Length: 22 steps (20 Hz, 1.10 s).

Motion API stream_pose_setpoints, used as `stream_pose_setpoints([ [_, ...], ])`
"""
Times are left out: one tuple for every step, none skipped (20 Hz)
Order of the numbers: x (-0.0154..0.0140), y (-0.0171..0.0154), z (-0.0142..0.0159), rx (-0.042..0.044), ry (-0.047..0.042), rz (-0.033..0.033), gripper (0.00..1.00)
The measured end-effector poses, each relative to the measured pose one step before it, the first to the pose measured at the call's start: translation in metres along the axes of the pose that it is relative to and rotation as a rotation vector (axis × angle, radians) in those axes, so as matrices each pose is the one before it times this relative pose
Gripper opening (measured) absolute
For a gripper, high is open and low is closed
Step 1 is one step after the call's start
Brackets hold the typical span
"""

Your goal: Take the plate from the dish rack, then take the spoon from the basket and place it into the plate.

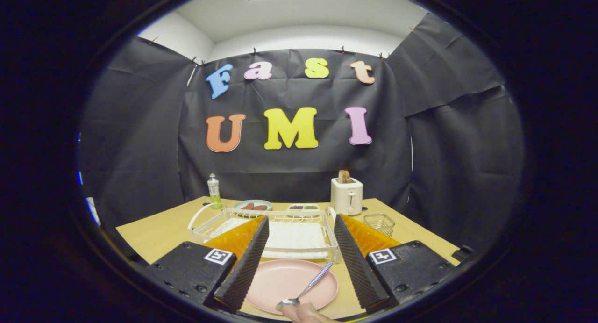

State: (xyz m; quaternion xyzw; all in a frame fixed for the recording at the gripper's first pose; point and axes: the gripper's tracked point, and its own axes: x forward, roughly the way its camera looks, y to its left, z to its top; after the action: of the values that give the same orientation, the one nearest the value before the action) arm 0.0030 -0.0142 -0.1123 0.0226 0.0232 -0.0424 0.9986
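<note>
Two fingers of the claw (299,262) stand wide apart with nothing gripped, and between them on the wooden desk (154,234) lies the pink plate (289,285). A spoon (306,288) rests in that plate, its bowl toward six o'clock and its patterned handle slanting up toward one o'clock, the handle's end just past the plate's far rim. Right at the spoon's bowl, at six o'clock from the plate, a person's fingertip (306,312) pokes in, touching or nearly touching the bowl; I cannot tell which. Just beyond the plate, at twelve o'clock, sits the white dish rack (280,229), a wire frame over a white tray, with a curved handle on its ten o'clock side. At about two o'clock from the plate, beyond the right finger, a small wire basket (379,223) stands on the desk. Farther back a white toaster (346,196) stands with a slice of bread sticking up out of its slot. Behind the rack are a bluish plate holding some reddish food (252,205) and a small white tray of dark bits (303,207), and at eleven o'clock a clear bottle with green liquid (214,191) stands near the black cloth wall.
</note>
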Motion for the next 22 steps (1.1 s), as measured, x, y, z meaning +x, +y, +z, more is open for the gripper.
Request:
stream_pose_setpoints([
  [-0.00159, 0.00053, 0.00153, -0.00235, 0.00292, 0.00153, 0.91],
  [-0.00136, 0.00082, 0.00068, -0.0027, 0.00306, 0.00572, 0.91],
  [-0.00208, 0.00005, 0.00178, -0.0012, -0.00129, 0.00504, 0.91],
  [-0.0008, -0.00064, 0.00201, -0.00129, -0.00653, -0.00191, 0.91],
  [-0.00119, -0.00264, 0.00117, 0.00161, -0.00345, -0.00848, 0.91],
  [-0.00174, 0.00051, 0.00023, 0.00203, -0.00285, 0.00063, 0.91],
  [-0.00117, 0.00038, 0.00008, 0.00145, 0.00106, 0.00197, 0.91],
  [-0.00143, -0.0015, 0.00047, 0.0006, -0.00102, -0.00413, 0.91],
  [-0.00139, -0.00111, 0.00164, -0.00174, -0.00208, -0.00227, 0.91],
  [-0.00086, 0.00055, 0.00132, -0.00094, -0.00328, 0.00081, 0.91],
  [-0.00169, -0.00052, 0.00059, -0.00058, 0.0013, 0.00069, 0.91],
  [-0.00071, 0.00041, 0.00074, 0.00241, -0.00227, 0.00319, 0.91],
  [-0.00051, 0.00005, 0.00124, 0.00334, -0.00173, 0.00281, 0.91],
  [-0.00127, -0.00051, -0.00004, 0.00153, 0.00086, 0.00124, 0.91],
  [-0.00043, -0.0009, -0.00064, -0.00142, 0.00457, -0.00061, 0.91],
  [0.00027, -0.00011, -0.00103, -0.00159, 0.0049, -0.00112, 0.91],
  [0.0, -0.00171, -0.00036, 0.00336, 0.00276, -0.00363, 0.91],
  [-0.00034, -0.00096, 0.00139, 0.0101, -0.00363, -0.0059, 0.91],
  [-0.00018, -0.00036, 0.00077, 0.00653, -0.001, 0.00161, 0.91],
  [-0.00031, 0.00036, -0.00068, 0.00472, 0.00149, 0.00325, 0.91],
  [-0.00033, -0.00106, -0.00009, 0.00476, 0.00368, 0.00059, 0.91],
  [0.0001, -0.00054, -0.00001, 0.00463, 0.00359, 0.00254, 0.91],
])
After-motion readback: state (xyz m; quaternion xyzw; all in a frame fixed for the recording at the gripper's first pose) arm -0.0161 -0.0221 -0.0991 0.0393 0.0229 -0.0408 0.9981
